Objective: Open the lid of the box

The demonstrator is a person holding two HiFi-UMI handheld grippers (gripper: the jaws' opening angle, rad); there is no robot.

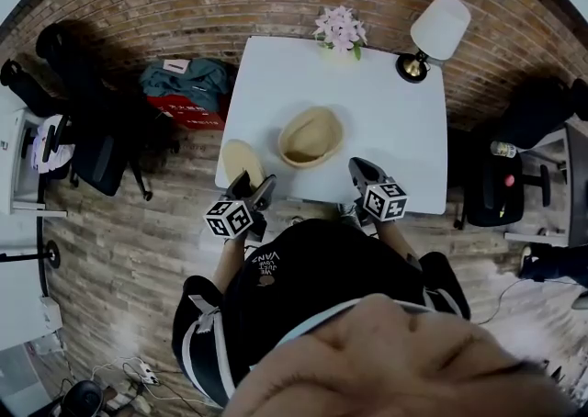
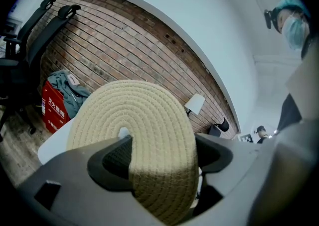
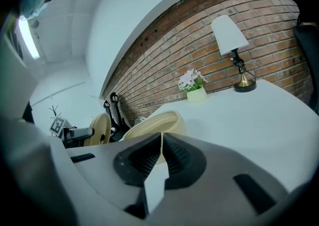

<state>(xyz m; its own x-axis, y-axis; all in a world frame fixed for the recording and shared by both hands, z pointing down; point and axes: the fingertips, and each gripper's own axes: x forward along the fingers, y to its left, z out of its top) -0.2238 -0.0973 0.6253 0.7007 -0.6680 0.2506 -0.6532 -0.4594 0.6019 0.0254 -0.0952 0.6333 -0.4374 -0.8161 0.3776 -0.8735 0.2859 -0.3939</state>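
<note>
Both jaws closed: left gripper on lid, right gripper empty; lamp, flowers beyond box.

- I see a white table.
- A round straw box sits on it near the middle, open on top.
- Pink flowers and a lamp stand at its far edge.

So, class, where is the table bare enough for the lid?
Bare: table right of the box toward the lamp, and the far left corner beside the flowers. Crowded: near edge, by left gripper with lid and right gripper.
</note>
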